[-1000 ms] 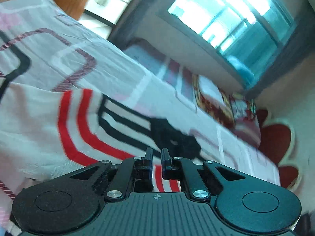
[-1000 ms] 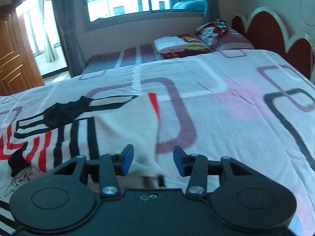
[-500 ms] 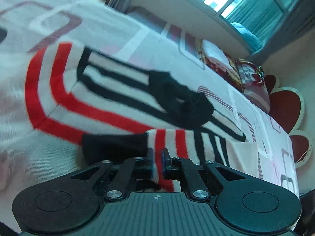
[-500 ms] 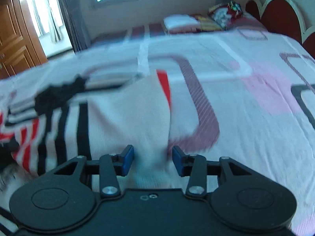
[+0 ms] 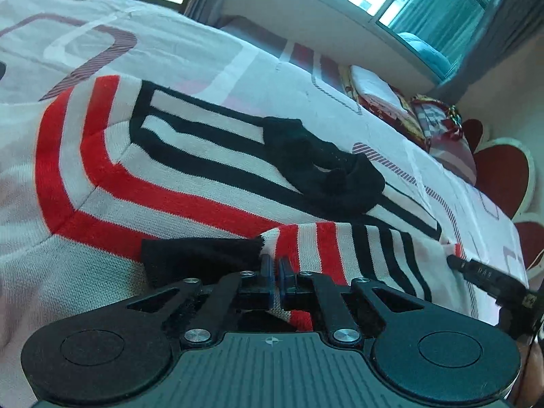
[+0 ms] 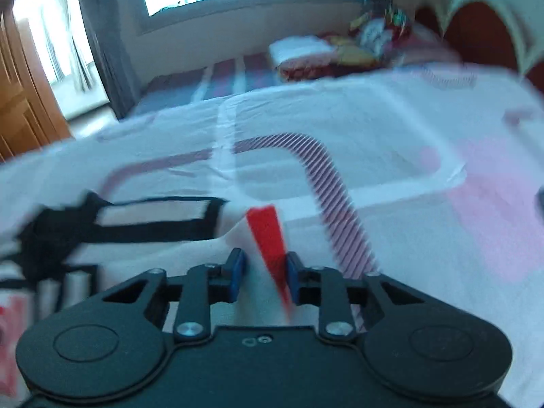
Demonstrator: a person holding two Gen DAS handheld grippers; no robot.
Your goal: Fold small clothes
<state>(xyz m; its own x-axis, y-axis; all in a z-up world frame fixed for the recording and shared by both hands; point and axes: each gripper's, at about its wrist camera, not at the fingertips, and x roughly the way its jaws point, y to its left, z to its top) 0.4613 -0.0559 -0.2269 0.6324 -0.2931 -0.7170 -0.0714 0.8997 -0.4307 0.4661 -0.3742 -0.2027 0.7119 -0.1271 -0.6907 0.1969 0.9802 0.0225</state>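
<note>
Knitwear spreads across a patterned bedsheet [image 5: 204,44] as a striped child's sweater [image 5: 142,176] is folded by two handheld grippers. At far left, the sweater's body lies flat on the sheet, its red and black bands curving toward the black collar [image 5: 326,166] near the middle of the garment. Nearer the camera, the left gripper [image 5: 274,267] has its blue pads pressed together on the sleeve [image 5: 340,248], close to the black cuff [image 5: 200,258], and holds it laid across the sweater's front. To the right, the right gripper [image 6: 263,277] sits at the garment's right-hand edge with a gap between its pads; a red-trimmed fold of knit [image 6: 268,238] stands in that gap, touching the right pad, but motion blur leaves it unclear whether the fabric is truly pinched. Beyond, folded bedding [image 6: 306,54] rests by the window.

The step in hand appears to be bringing sleeve and side panel inward. Done well, it would mean setting the sleeve flat and square to the stripes before letting go, keeping the cuff from bunching, and having the right side gripped firmly before any lift, so the soft knit does not slip or drag the layers beneath.
</note>
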